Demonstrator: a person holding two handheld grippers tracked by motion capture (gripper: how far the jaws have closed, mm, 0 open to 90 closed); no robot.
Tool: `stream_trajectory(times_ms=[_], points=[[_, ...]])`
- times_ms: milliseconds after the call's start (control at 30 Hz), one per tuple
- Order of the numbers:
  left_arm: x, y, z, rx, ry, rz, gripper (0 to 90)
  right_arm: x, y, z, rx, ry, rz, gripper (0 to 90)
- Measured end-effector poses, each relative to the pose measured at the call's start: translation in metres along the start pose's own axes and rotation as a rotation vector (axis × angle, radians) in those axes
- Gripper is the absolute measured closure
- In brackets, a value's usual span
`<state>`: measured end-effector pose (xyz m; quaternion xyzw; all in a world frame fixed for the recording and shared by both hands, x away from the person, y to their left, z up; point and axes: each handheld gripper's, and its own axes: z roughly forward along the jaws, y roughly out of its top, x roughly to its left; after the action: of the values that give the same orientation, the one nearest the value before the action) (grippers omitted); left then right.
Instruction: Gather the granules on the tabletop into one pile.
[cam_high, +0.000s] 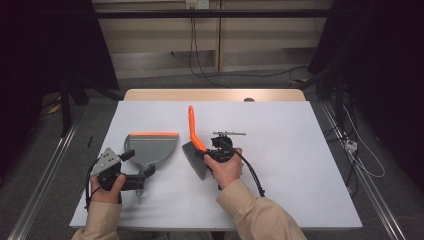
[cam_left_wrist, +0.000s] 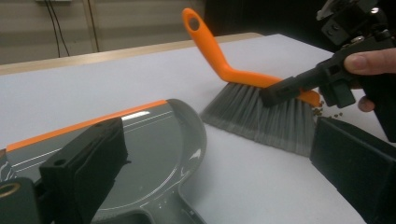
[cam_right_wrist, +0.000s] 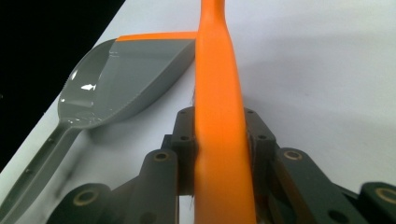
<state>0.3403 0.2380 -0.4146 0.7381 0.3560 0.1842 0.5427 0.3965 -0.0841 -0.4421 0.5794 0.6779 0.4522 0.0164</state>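
Holding a gripper in each hand at the white table (cam_high: 300, 165), we work with a brush (cam_high: 195, 145) and a dustpan (cam_high: 152, 147). Our right gripper (cam_high: 216, 148) is clenched on the brush: in the right gripper view its jaws press both sides of the orange handle (cam_right_wrist: 219, 116), which runs straight up between them, and the left gripper view shows one black jaw lying across the brush back just above the grey bristles (cam_left_wrist: 266, 116). The brush stands near the middle of the table, bristles down on the surface, its handle rising and bending away toward the far edge. A few small brown crumbs (cam_left_wrist: 327, 113) lie on the table just beside the bristles, on the side away from the dustpan. The dustpan lies flat to the left of the brush, close to it but apart, its orange lip (cam_high: 154, 134) on the far side and its handle (cam_high: 143, 176) pointing back toward us. Our left gripper (cam_high: 142, 174) sits at that handle; in the high view its jaws reach to the handle, and in the left gripper view one pad (cam_left_wrist: 88, 158) stands over the pan with the other well off to the side, so the jaws look spread, though we cannot tell whether they press on the handle. Our left hand (cam_high: 107, 186) rests low at the near left of the table, our right hand (cam_high: 226, 167) just behind the brush.
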Motion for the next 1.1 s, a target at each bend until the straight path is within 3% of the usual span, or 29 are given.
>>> stream_trajectory(times_ms=[67,300,533,1100], points=[[0.000,0.000,0.000,0.002,0.002,0.004,3.7,-0.002,-0.002,-0.006,-0.002,-0.012,-0.002,71.3],[-0.005,0.002,0.002,0.002,-0.003,0.015,3.7,-0.022,-0.015,-0.032,-0.022,-0.030,0.057,71.2],[-0.008,0.003,0.004,0.003,-0.008,0.023,3.7,-0.030,-0.023,-0.050,-0.027,-0.052,0.073,71.1],[-0.009,0.004,0.004,0.007,-0.010,0.035,3.7,-0.043,-0.026,-0.070,-0.030,-0.080,0.079,71.1]])
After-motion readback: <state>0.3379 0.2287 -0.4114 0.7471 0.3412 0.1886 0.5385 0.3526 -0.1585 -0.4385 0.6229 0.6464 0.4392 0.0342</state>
